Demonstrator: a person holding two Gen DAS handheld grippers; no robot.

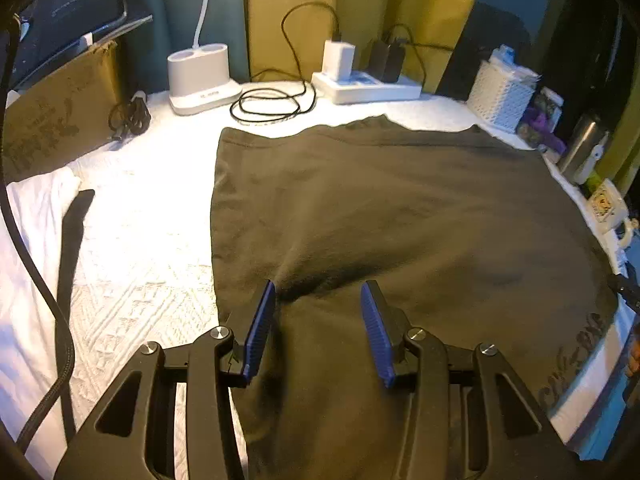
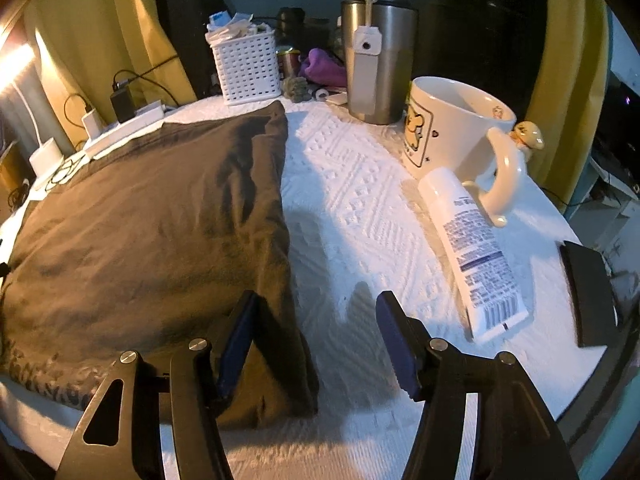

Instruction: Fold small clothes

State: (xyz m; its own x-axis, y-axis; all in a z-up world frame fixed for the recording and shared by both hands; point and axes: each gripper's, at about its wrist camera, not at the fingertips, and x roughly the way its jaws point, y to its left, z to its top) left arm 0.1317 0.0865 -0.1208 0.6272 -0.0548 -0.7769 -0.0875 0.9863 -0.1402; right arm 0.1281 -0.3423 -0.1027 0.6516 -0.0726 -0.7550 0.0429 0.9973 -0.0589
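the left gripper is hovering with its blue pads spread apart, nothing between them, just above the near part of the dark garment. cloth is bunching into a soft ridge right under and ahead of the fingers, so this looks like a natural spot to pinch. the right gripper is also standing wide apart and gripping nothing; its left pad is sitting over the garment's right edge while the other pad is hanging over the bare white textured cover.

the garment is lying spread out across the middle of that cover, mostly flat, with a thick rolled-looking edge along its right side and some faint lettering near the front hem.

judging by the creases, it is looking like soft, light knit cloth: limp, not fragile, unlikely to slip from ribbed pads, but it will be sagging and dragging once lifted. taking hold at the near corners or the edges, grabbing all layers together, seems best.

further out on the right, a mug, a tube and a steel tumbler are standing near enough that a swinging fold could brush them.
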